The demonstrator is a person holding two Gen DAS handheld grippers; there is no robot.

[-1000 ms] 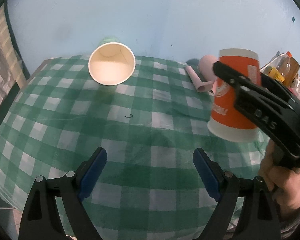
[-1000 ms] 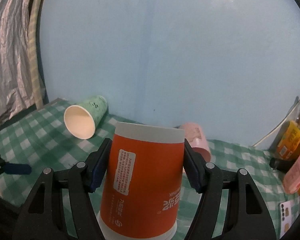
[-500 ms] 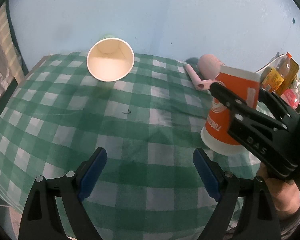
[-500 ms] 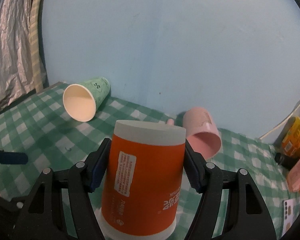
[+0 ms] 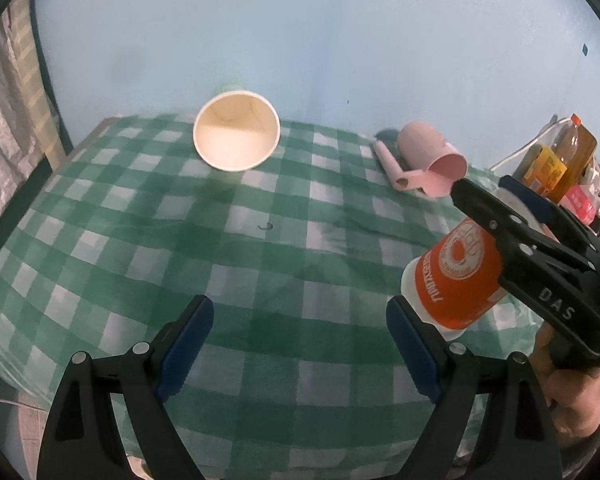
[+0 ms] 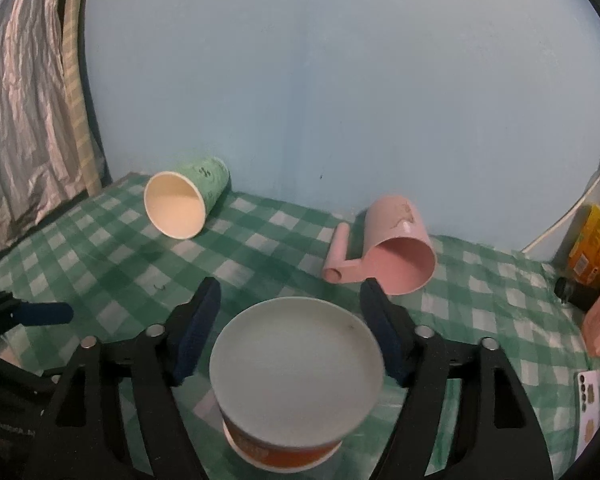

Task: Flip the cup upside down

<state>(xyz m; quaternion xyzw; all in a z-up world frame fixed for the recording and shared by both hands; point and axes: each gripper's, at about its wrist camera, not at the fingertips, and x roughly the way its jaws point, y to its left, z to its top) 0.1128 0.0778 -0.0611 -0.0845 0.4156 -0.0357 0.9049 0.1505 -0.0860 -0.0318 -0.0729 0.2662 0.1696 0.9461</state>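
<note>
An orange paper cup [image 5: 454,280] stands upside down on the green checked tablecloth [image 5: 236,264], white base up; the right wrist view shows its base [image 6: 296,364] from above. My right gripper [image 6: 292,332] is open around the cup's top, pads apart from its sides; it shows in the left wrist view [image 5: 512,216] too. My left gripper [image 5: 300,340] is open and empty over the cloth, left of the cup.
A green paper cup [image 6: 184,204] lies on its side at the back left. A pink mug [image 6: 396,244] lies on its side at the back. Bottles and packets [image 6: 596,248] stand at the right by the blue wall.
The orange cup was lowered onto the cloth. My right gripper opened and let go of it, then tilted to look down on its base. The left gripper barely moved.
</note>
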